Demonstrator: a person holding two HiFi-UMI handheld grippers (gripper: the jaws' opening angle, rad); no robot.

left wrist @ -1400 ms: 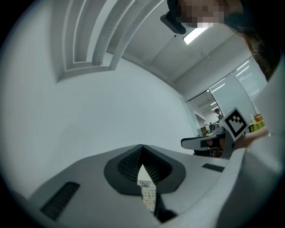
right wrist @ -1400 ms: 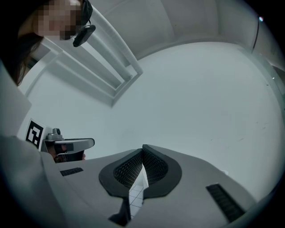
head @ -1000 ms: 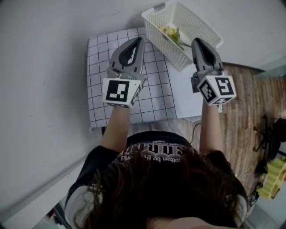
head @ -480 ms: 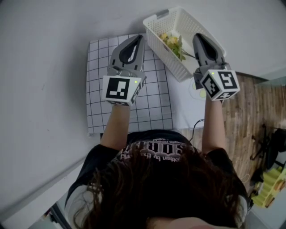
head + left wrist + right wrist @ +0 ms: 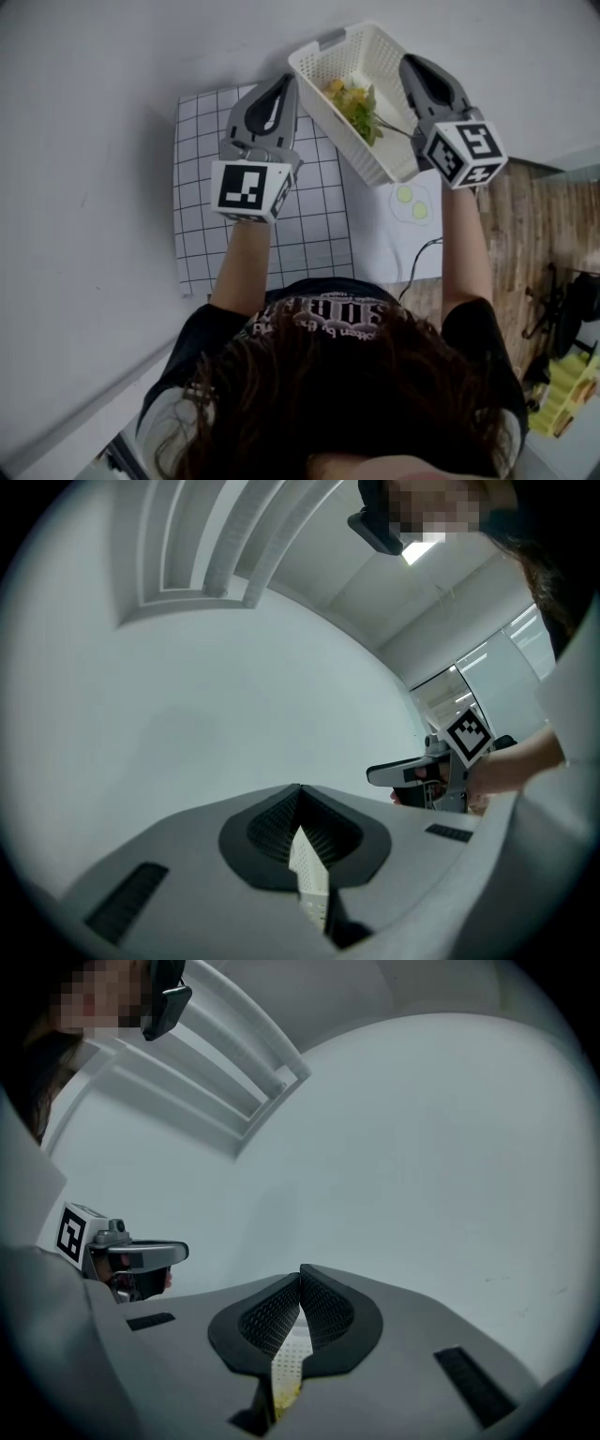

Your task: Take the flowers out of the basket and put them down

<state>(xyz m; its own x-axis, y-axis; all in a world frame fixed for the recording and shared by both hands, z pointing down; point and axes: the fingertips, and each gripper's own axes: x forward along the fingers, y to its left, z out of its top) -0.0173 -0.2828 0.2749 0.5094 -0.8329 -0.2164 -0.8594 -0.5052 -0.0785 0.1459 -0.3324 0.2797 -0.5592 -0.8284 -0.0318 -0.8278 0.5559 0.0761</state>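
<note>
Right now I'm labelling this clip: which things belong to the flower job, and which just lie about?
Job: basket, flowers in it, left gripper, right gripper, both clamped on its walls.
Lying about: checked mat, white sheet, cable.

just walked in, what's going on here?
A person holds a white basket between two handheld grippers. The left gripper and the right gripper each have their fingers shut on one of its opposite side walls. The basket is tilted and, in the head view, overlaps the far corner of the gridded mat. The yellow-green flowers lie inside it; none have been taken out yet.
</note>
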